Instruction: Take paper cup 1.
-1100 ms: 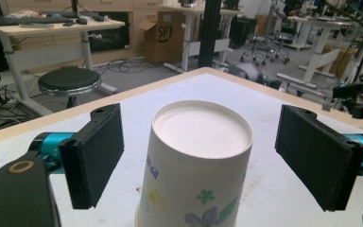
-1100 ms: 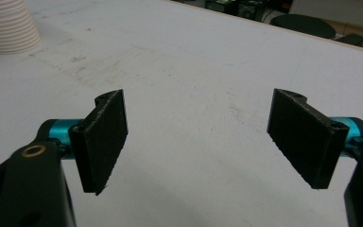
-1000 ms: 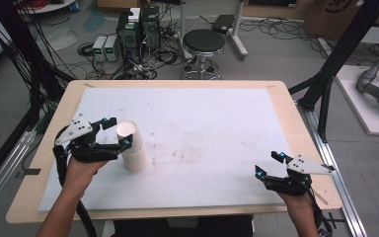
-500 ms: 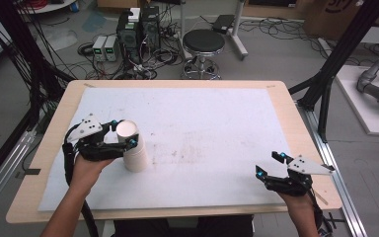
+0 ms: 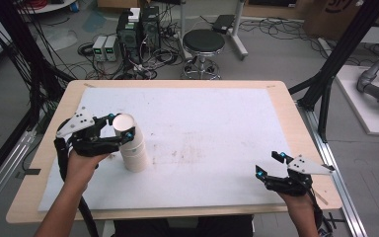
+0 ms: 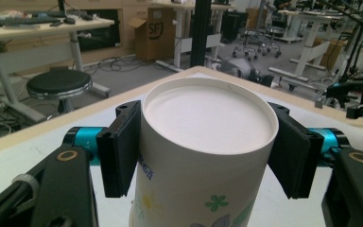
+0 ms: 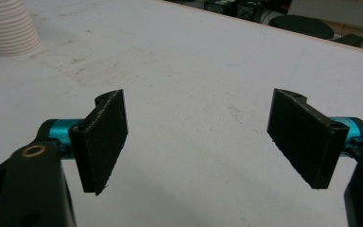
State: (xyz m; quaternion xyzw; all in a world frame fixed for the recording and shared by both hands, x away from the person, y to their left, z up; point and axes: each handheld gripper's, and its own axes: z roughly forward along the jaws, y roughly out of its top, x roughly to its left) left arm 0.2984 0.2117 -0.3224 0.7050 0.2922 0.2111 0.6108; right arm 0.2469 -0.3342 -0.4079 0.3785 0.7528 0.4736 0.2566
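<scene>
High view: the left gripper [image 5: 119,134] sits at the left of the tabletop [image 5: 276,94], its jaws having just closed onto the top cup [image 5: 125,129] of an upside-down cup stack [image 5: 134,157] that stands on the white sheet [image 5: 212,138]. Left gripper view shows both pads [image 6: 119,146] pressed against the sides of that cup [image 6: 203,156] just under its upturned base, with a flower print on its wall. The stack stands alone on the left part of the sheet, with bare, faintly smudged sheet around it and nothing between it and the other hand.

The right gripper [image 5: 268,165] rests near the front right corner of the sheet, well apart from the stack, jaws spread with nothing between them. Right gripper view looks across the scuffed sheet [image 7: 194,71] between the two parted pads [image 7: 105,137], and the ribbed foot of the stack [image 7: 7,26] shows at the far upper left.

Beyond the tabletop's far edge a black stool [image 5: 204,42] stands on the floor beside a tangle of cables [image 5: 148,59] and computer boxes [image 5: 138,24]. Black frame posts [image 5: 340,54] rise at the right, dark cables [image 5: 10,54] hang at the left, and a metal rail [image 5: 5,158] runs along the left side. Left gripper view shows desks [image 6: 42,28] and a cardboard box [image 6: 153,33] farther off, and the other gripper [image 6: 354,97] at the right edge.
</scene>
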